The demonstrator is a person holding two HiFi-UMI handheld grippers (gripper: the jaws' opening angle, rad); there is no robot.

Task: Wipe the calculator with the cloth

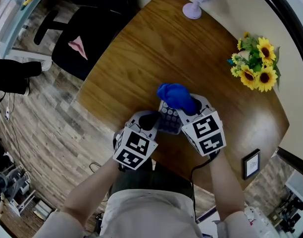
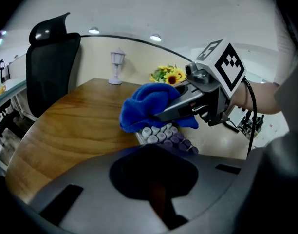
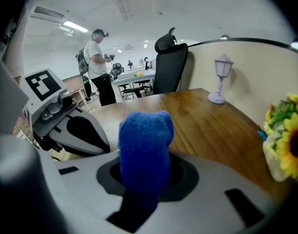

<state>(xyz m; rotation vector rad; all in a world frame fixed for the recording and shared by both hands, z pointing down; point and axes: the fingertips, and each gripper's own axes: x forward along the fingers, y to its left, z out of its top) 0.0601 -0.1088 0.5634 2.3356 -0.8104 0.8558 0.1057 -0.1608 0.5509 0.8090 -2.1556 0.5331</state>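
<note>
The calculator (image 1: 169, 118) with round pale and purple keys (image 2: 163, 136) is at the near edge of the wooden table (image 1: 141, 58). Its near end runs into the hollow of my left gripper (image 1: 154, 122), which is shut on it; the jaws themselves are hidden under the grey housing (image 2: 156, 152). My right gripper (image 1: 187, 108) comes in from the right, shut on a bunched blue cloth (image 1: 175, 95). The cloth (image 2: 146, 106) rests on the calculator's far end and covers it. In the right gripper view the cloth (image 3: 145, 140) stands up out of the jaws (image 3: 144, 169).
A sunflower bunch (image 1: 255, 66) stands at the table's right, a small lilac lamp (image 1: 198, 1) at the far edge, a small picture frame (image 1: 251, 163) at the near right corner. A black office chair (image 1: 82, 38) is left of the table. A person (image 3: 98, 62) stands far off.
</note>
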